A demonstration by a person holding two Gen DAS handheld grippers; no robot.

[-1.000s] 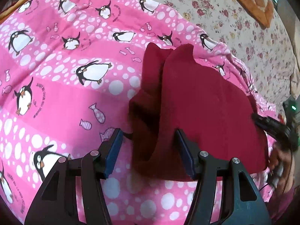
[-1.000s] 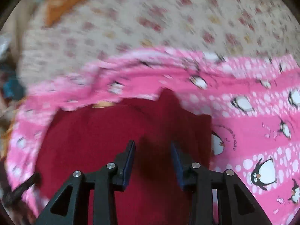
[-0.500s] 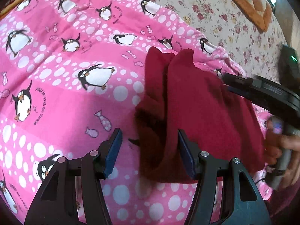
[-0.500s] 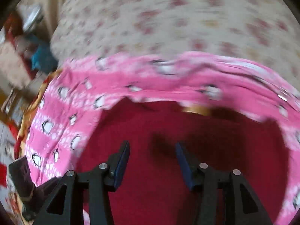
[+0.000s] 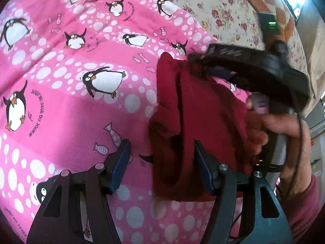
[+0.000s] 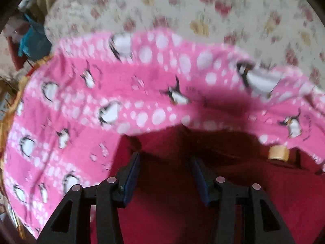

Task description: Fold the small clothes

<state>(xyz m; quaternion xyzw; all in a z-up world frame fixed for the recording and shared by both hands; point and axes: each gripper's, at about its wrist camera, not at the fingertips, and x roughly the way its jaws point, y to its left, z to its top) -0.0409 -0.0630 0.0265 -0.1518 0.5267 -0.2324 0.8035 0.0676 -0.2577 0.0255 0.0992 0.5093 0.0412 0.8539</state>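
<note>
A dark red garment (image 5: 205,113), partly folded, lies on a pink penguin-print blanket (image 5: 81,93) spread over a floral bedsheet (image 5: 229,6). The left gripper (image 5: 160,168) hangs over the garment's near left edge with its fingers (image 5: 121,162) released: the left finger sits over bare blanket just left of the cloth, the right finger is over the red fabric, and a thick rolled fold of the garment lies in the gap between them without either pad pressing on it. These fingers have just been opening a little further. Beyond and to the right of them, the right gripper (image 5: 195,58) reaches across the garment's far edge, gripped by the person's right hand (image 5: 282,126) in a dark red sleeve (image 5: 302,209). In the right wrist view, which is blurred, the right gripper (image 6: 165,173) stands with its fingers (image 6: 133,174) parted over the red cloth; the fabric lies below and between them, and neither pad is closed on it. Just right of the right finger a small tan label (image 6: 278,152) shows at the garment's edge, where the blanket begins.
</note>
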